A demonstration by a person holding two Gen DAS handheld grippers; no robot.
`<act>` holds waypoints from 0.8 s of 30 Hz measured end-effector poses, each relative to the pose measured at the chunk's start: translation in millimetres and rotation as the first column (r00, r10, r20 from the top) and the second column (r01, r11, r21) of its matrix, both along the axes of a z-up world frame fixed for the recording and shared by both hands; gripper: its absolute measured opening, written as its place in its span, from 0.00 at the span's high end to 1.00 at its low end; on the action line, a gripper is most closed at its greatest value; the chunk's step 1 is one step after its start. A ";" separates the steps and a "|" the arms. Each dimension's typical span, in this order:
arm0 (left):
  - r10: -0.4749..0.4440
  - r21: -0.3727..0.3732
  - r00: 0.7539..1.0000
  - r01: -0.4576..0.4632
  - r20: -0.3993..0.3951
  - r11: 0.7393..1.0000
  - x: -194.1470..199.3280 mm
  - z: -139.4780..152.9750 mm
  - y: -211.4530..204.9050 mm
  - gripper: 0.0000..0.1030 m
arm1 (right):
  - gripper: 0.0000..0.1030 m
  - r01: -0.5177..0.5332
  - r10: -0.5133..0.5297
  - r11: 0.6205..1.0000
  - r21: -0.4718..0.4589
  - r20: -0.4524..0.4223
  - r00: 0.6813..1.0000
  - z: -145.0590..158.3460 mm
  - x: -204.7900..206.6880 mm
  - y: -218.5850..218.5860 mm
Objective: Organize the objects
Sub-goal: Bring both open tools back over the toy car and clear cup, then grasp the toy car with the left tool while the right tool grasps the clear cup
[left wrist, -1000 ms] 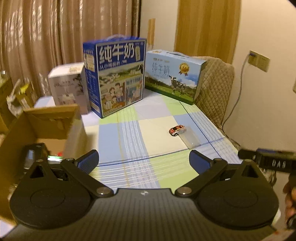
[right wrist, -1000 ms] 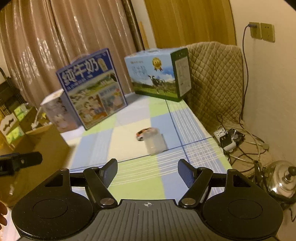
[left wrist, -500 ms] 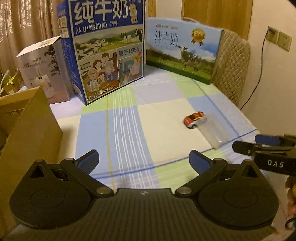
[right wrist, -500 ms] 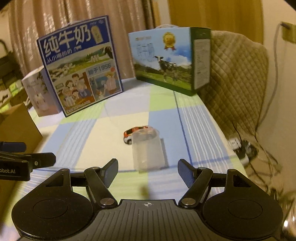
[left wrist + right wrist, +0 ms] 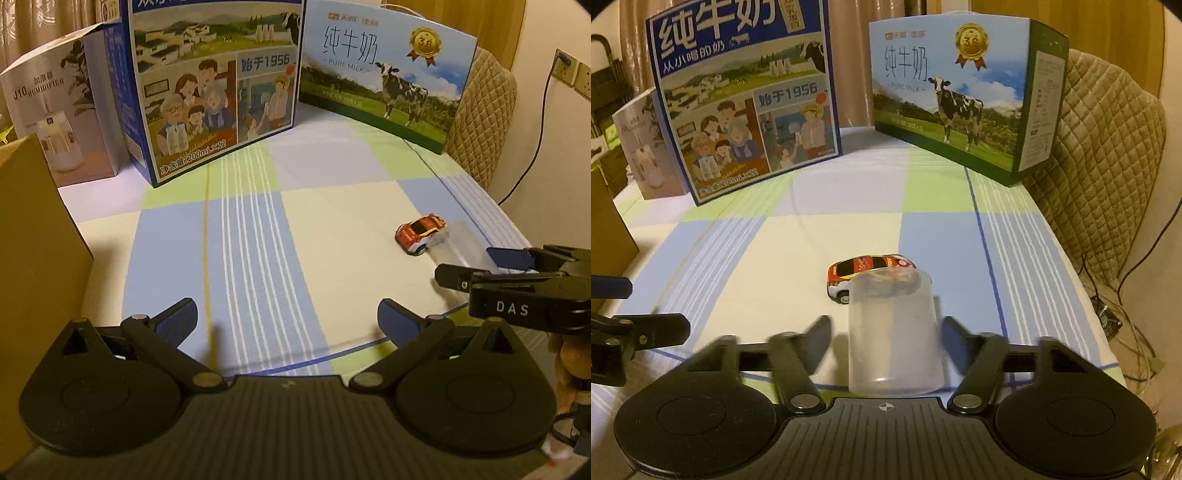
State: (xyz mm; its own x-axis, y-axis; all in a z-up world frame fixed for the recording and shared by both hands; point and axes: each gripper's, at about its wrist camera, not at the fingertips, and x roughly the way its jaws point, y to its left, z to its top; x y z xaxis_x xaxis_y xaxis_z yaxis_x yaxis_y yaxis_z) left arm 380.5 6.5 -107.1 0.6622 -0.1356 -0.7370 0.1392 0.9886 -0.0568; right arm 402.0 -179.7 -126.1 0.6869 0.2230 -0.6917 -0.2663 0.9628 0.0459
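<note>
Cloth (image 5: 820, 236) w/ cup (image 5: 894, 343) btwn right hand-held gripper (image 5: 884, 341) fingers.

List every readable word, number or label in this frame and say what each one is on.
"纯牛奶", "从小喝的奶", "始于1956": dark blue milk box.
"纯牛奶", "PURE MILK", medal "36": light blue milk box; its side panel is too small to read.
"J10 HUMIDIFIER": white box.
"DAS": right gripper.
Lettering on the toy car is too blurred.

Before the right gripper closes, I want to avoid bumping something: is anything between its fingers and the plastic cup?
Nothing visible. The cup lies on its side between the open right gripper; the toy car sits beyond its mouth.
</note>
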 end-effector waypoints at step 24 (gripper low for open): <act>-0.342 0.029 0.934 0.341 0.106 0.940 45.1 -9.9 -94.3 0.14 | 0.53 0.171 -0.171 0.984 0.047 0.000 0.985 -0.3 6.3 -66.4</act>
State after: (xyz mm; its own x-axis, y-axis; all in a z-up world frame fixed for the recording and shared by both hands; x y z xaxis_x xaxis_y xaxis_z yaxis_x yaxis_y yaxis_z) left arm 425.5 -87.9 -117.0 0.6525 -0.3603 -0.6666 0.4730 0.8810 -0.0132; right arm 408.3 -246.1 -126.4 0.7205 0.1338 -0.6804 -0.0984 0.9910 0.0907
